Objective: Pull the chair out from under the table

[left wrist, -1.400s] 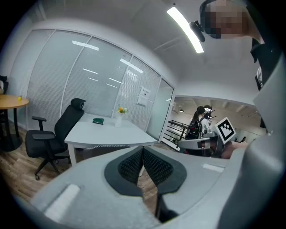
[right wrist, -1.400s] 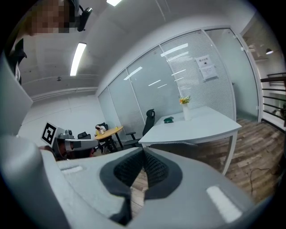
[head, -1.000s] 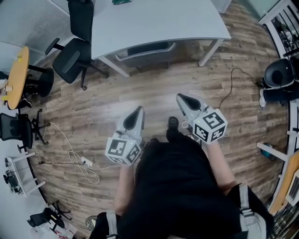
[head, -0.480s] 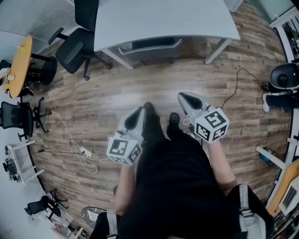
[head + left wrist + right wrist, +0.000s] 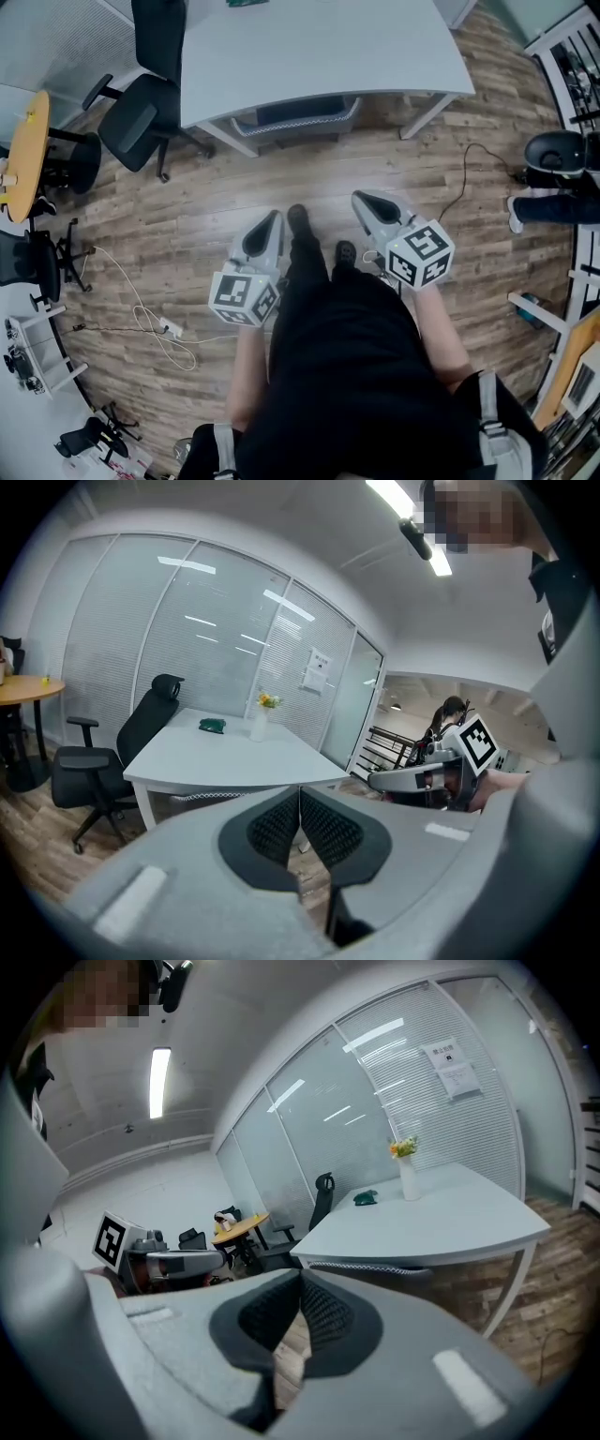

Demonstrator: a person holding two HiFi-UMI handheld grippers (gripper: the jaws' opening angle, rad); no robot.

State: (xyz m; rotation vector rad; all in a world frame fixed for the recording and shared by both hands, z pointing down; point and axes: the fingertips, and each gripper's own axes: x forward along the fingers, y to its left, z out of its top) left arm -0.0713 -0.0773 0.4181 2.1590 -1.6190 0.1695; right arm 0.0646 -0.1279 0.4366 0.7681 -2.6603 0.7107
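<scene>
The chair (image 5: 296, 113) is tucked under the white table (image 5: 309, 47); only the top of its grey mesh back with a pale rim shows. My left gripper (image 5: 272, 218) and right gripper (image 5: 360, 198) are held side by side over the wood floor, short of the table and pointing toward it. Both are shut with nothing between the pads. In the left gripper view its jaws (image 5: 300, 808) meet below the table (image 5: 225, 754), and the chair's pale rim (image 5: 208, 798) shows under the top. In the right gripper view the closed jaws (image 5: 300, 1299) face the chair back (image 5: 367, 1268).
A black office chair (image 5: 141, 112) stands at the table's left corner, and a round wooden table (image 5: 19, 155) is further left. Loose cables (image 5: 150, 319) lie on the floor at left, and another cable (image 5: 464, 178) at right. On the table stand a flower vase (image 5: 260, 720) and a green item (image 5: 212, 726).
The person has stepped toward the table, one shoe now showing between the grippers. Both grippers have moved forward with the step and stay shut.
</scene>
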